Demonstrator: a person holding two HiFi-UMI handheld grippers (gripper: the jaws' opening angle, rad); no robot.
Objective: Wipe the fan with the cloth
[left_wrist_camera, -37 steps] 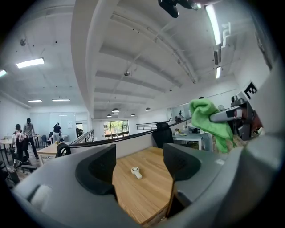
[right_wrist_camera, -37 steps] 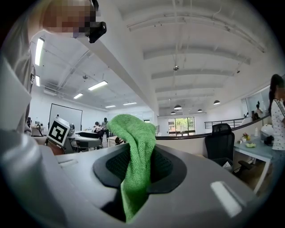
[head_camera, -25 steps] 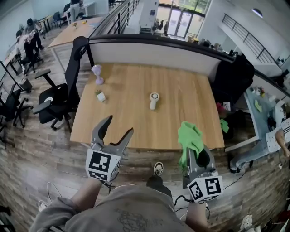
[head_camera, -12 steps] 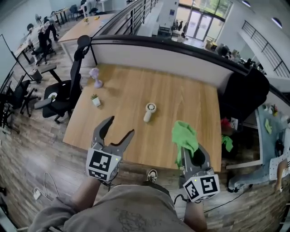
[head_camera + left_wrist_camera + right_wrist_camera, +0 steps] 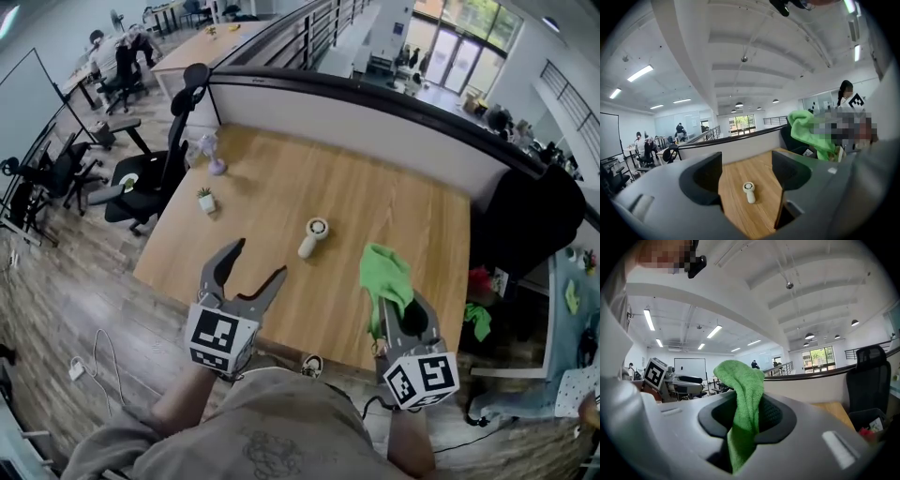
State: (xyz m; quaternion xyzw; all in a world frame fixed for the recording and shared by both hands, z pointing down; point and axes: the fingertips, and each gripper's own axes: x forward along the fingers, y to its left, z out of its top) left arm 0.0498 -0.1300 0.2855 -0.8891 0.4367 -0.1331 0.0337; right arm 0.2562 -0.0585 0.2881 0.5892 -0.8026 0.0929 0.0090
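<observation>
Likely the approach: right tool (image 5: 398,307) clamps the cloth (image 5: 385,276), left tool (image 5: 255,262) gapes empty; next, both must reach the fan (image 5: 314,236) mid-frame.

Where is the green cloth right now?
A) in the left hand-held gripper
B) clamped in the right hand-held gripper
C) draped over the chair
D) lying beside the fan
B: the green cloth sits pinched in the jaws of the right hand-held gripper; the left hand-held gripper is open and empty.
</observation>
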